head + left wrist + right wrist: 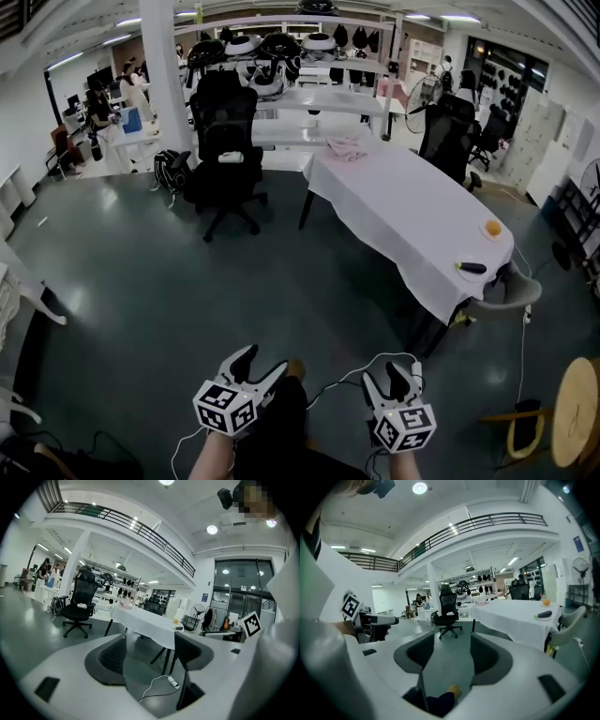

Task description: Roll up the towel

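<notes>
The towel [349,147] is a crumpled pink cloth lying at the far end of a long table with a white cover [412,220]. It is also small in the left gripper view [124,603]. Both grippers hang low over the grey floor, well short of the table. In the head view my left gripper [265,360] is open with nothing between its jaws. My right gripper [392,373] is open too, also with nothing in it. The left gripper view [150,653] shows only floor and a cable between the jaws. The right gripper view [447,653] shows floor and a shoe tip.
Black office chairs [225,150] stand left of the table. An orange [492,228] and a dark object [472,268] lie on its near end, by a grey chair [506,295]. A white cable [347,375] runs across the floor. A wooden stool [574,412] is at the right.
</notes>
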### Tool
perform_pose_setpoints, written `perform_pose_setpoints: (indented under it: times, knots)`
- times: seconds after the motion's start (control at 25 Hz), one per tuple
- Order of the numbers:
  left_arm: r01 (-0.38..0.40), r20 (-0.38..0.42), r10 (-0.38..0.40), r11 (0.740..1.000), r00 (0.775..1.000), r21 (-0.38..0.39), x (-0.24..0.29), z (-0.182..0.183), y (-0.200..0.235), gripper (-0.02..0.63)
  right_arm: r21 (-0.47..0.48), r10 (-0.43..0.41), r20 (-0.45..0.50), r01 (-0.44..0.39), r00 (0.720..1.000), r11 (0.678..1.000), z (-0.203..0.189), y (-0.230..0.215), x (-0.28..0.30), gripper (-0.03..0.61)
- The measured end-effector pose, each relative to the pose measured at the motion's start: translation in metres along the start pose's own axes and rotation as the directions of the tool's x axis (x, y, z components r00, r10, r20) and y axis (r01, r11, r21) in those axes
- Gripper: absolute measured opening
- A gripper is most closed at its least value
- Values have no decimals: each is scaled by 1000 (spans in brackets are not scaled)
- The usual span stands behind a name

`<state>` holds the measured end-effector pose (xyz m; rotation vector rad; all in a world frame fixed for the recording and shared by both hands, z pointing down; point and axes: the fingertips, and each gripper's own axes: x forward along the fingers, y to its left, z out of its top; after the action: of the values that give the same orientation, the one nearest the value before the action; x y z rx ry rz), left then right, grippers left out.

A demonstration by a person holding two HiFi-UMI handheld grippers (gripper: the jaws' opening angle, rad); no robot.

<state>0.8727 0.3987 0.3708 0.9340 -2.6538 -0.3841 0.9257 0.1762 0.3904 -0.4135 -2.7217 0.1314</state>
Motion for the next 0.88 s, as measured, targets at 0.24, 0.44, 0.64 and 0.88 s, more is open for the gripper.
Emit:
perform_pose_setpoints:
  times: [0.24,0.44,0.64,0.88]
  knots:
    - [-7,10,7,1000,1000,-19,34,8,30,339,-3,-14,2,14,1000,1000,8,-22,34,233]
    - [-1,18,2,1000,1000,-20,78,32,58,339,-21,-18,-1,18,1000,1000,36,-39,81,233]
    - [29,19,-29,1000,999,-8,130,64,94,339,-9,-50,12,50,999,999,66,-58,135,233]
    - [60,31,-60,998,998,12,187,103,134,339,-23,-65,22,66,998,998,100,-68,198,233]
